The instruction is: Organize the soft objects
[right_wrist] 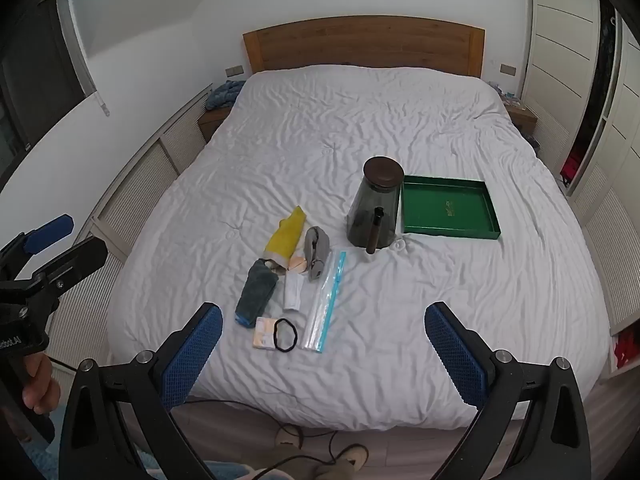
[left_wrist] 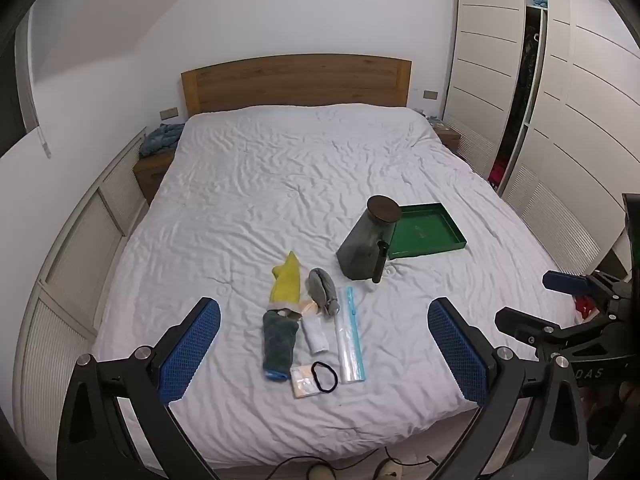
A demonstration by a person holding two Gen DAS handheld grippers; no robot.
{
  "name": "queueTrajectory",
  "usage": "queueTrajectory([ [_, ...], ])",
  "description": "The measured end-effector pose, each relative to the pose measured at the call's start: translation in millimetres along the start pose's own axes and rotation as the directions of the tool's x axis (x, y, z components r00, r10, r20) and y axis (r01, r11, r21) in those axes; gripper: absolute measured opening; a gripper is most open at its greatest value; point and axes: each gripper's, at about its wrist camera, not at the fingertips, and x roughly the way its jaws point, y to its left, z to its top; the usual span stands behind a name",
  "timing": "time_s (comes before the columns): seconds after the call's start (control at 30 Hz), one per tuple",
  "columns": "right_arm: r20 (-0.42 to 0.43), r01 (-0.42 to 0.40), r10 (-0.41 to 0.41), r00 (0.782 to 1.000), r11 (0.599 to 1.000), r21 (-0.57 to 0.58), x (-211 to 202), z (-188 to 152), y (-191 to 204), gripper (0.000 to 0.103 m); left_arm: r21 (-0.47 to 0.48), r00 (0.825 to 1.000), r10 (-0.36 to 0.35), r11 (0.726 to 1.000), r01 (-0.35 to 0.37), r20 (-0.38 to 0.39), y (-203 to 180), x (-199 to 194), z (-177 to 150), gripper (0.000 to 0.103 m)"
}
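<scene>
Soft items lie in a loose cluster on the near-centre of the bed (left_wrist: 280,168), which is covered by a wrinkled white duvet.

Item layout, left wrist view:
- Yellow cloth (left_wrist: 286,282): long axis runs toward the headboard (left_wrist: 296,80), narrow tip pointing away from the cameras.
- Dark teal towel (left_wrist: 279,344): rolled, long axis roughly in line with the yellow cloth, near end toward the foot of the bed. Its far end meets the yellow cloth's near end.
- Grey sock (left_wrist: 323,290): folded, just right of the yellow cloth, long axis tilted slightly rightward at the near end.
- White roll (left_wrist: 316,336): short, between the towel and the zip bag.
- Zip bag (left_wrist: 351,338): clear with a blue seal strip, long axis toward the headboard, right of the cluster.
- Black hair tie (left_wrist: 325,376): a loop, touching a small pale packet (left_wrist: 303,381) at the near end.

Beyond the cluster, a dark lidded jar (left_wrist: 366,240) stands tilted beside a green tray (left_wrist: 426,230); a dark tube leans against the jar's front.

Left gripper (left_wrist: 324,350) hovers short of the bed edge, jaws released and spread wide, grasping nothing. Right gripper (right_wrist: 324,354) hovers likewise, jaws released, grasping nothing.
</scene>
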Motion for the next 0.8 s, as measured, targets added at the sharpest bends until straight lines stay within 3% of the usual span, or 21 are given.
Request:
queueTrajectory([
  [0.43, 0.006, -0.001, 0.001, 1.0, 1.0, 0.001, -1, 0, -1, 0.103, 0.003, 1.0, -0.009, 1.0, 0.009, -0.011, -17, -1, -1, 0.102],
  [0.5, 0.002, 0.002, -0.002, 1.0, 1.0, -0.001, -1, 0, 0, 0.103, -0.019, 0.999, -0.03, 0.999, 0.029, -0.017, 3, 0, -3, 0.102],
  [0.8, -0.002, -0.002, 0.002, 1.0, 1.0, 0.001, -1, 1, 1, 0.103, -0.019, 0.999, -0.028, 0.999, 0.027, -0.038, 1, 3, -3, 0.102],
])
